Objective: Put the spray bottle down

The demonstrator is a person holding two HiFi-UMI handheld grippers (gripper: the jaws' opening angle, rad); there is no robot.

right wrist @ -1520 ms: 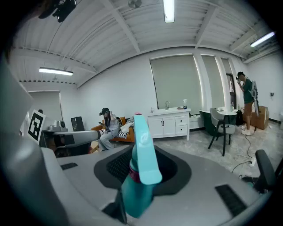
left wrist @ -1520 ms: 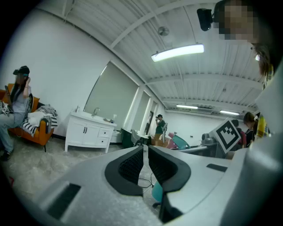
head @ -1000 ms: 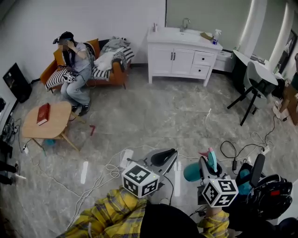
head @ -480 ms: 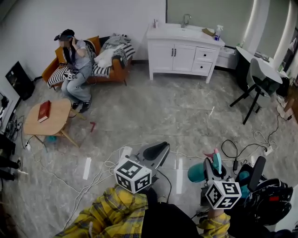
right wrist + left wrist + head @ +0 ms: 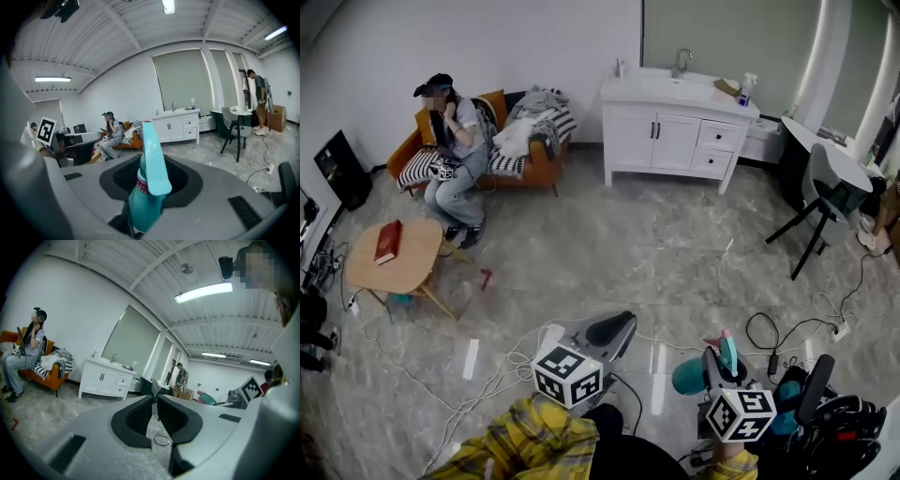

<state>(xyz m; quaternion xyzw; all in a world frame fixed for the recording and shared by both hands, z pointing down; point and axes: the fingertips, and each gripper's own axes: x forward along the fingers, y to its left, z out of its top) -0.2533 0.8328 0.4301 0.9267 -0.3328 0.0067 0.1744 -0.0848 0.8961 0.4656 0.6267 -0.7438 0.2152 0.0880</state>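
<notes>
Well short of the white vanity (image 5: 680, 131), across the floor (image 5: 656, 244) from it: right gripper (image 5: 724, 354) clamps the teal spray bottle (image 5: 686, 375), held aloft, not yet set down; left gripper (image 5: 614, 330) closed, empty

I find no word, number or brand that I can read. My left cube (image 5: 567, 375) and my right cube (image 5: 739, 413) carry only black and white square patterns, not letters. The spray bottle (image 5: 149, 187) has a pink band (image 5: 140, 182) on its neck, but no print shows on it. The red book (image 5: 388, 241) lies on the round table (image 5: 417, 261), nearer to its left edge, and it is too small to read any title.
</notes>
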